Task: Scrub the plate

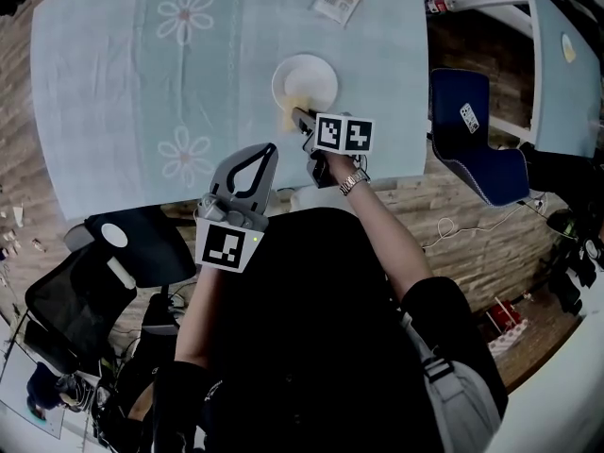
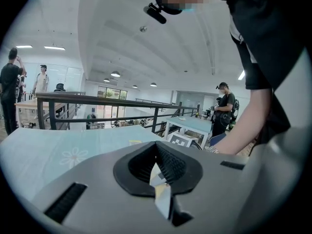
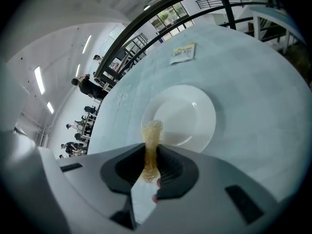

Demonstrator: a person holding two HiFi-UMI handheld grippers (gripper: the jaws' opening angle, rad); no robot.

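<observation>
A white plate (image 1: pixel 307 78) (image 3: pixel 190 112) rests on the pale blue tablecloth near the table's front edge. My right gripper (image 1: pixel 298 117) (image 3: pixel 151 152) is shut on a thin yellow sponge (image 1: pixel 288 111) (image 3: pixel 151 140). The sponge stands squeezed between the jaws, and its free end reaches the plate's near rim. My left gripper (image 1: pixel 268 151) (image 2: pixel 156 147) is held off the table's front edge, left of the plate and apart from it. Its jaws are shut with nothing in them. The plate does not show in the left gripper view.
The table (image 1: pixel 113 111) carries a flower-patterned cloth and a small printed packet (image 1: pixel 337 1) (image 3: pixel 183 52) at its far side. A blue chair (image 1: pixel 472 135) stands to the right, a black chair (image 1: pixel 94 281) to the left. People stand in the background behind a railing (image 2: pixel 97 101).
</observation>
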